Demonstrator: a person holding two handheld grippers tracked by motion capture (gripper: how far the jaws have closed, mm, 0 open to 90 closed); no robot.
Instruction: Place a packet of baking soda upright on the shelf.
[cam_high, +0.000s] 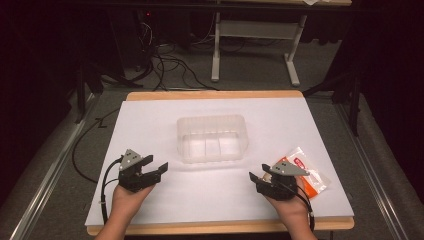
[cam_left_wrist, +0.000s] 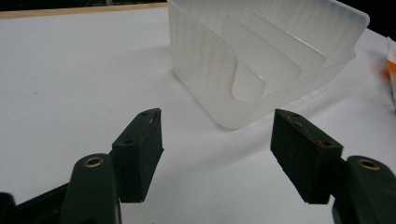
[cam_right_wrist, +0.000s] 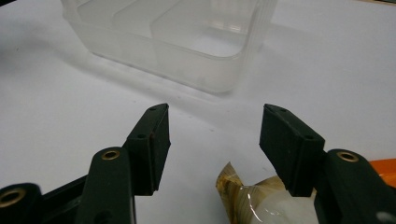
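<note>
Both left gripper (cam_left_wrist: 217, 140) and right gripper (cam_right_wrist: 215, 140) fingers wide open, empty; packet (cam_right_wrist: 254, 200) under right.

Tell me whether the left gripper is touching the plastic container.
Apart. In the left gripper view, the open left gripper stops short of the plastic container, with bare white table showing between its jaws and the container's near corner.

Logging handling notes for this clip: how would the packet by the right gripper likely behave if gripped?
The packet looks like thin crinkly film, so probably floppy, light and somewhat slippery. It lies flat on the table, so it may slide before the right gripper catches an edge.
</note>
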